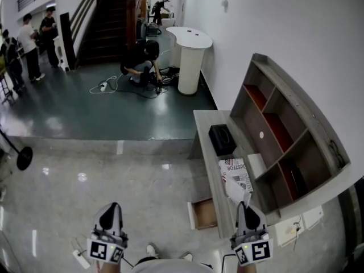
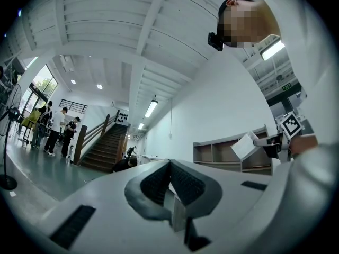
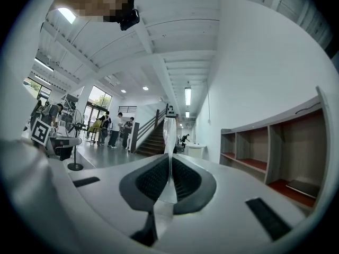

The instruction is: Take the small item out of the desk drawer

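Observation:
My right gripper (image 1: 243, 206) is shut on a small flat white item (image 1: 235, 190), held up over the desk's front end. The right gripper view shows that item (image 3: 169, 136) edge-on, rising from between the closed pads. In the left gripper view it appears as a white card (image 2: 245, 145) in the far gripper. The desk drawer (image 1: 203, 214) stands pulled out below the grey desk (image 1: 207, 147); its inside looks bare. At lower left my left gripper (image 1: 112, 207) hangs over the floor, its pads (image 2: 159, 181) together with nothing between them.
A black box (image 1: 222, 139) and a printed sheet (image 1: 235, 171) lie on the desk. An open shelf unit (image 1: 284, 135) lines the wall to the right. Several people stand far left, and one crouches by cables (image 1: 142, 64). A fan base (image 1: 24, 157) is at left.

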{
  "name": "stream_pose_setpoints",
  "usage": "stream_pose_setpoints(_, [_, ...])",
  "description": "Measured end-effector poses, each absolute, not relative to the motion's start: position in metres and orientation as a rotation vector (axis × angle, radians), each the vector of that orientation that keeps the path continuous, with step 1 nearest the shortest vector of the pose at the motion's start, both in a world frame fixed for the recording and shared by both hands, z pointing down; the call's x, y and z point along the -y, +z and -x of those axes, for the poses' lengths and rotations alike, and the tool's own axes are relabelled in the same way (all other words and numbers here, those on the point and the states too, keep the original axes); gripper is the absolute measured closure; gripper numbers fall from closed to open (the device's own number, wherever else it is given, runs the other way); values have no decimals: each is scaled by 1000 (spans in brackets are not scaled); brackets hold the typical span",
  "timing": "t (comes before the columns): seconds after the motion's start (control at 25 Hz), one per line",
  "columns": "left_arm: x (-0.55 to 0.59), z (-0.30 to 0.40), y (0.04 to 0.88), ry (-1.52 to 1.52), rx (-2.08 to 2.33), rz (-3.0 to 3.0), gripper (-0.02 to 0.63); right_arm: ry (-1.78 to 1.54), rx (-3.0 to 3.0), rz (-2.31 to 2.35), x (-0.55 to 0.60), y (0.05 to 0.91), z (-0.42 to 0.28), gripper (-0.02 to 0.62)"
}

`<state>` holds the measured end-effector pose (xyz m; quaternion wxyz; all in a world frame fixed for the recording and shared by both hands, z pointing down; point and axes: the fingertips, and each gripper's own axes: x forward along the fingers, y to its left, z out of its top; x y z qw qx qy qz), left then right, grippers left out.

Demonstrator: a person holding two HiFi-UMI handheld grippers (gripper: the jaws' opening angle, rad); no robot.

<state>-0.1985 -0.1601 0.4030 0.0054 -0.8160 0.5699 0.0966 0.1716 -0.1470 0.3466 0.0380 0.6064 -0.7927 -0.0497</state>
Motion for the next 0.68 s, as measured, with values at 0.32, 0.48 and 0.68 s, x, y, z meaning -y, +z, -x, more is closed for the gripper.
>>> stream_pose_setpoints(0.32, [152, 201, 405, 298, -1773, 2564, 588, -170, 2427, -1846, 140, 348, -162, 571])
stream_pose_setpoints(0.48, [148, 202, 405, 306, -1775, 2564, 588, -169, 2428, -1849, 137, 348, -159, 571])
stream_pose_setpoints(0.68, [143, 205, 408, 305, -1778, 2566, 588, -171, 2430, -1849, 132, 350, -157, 570])
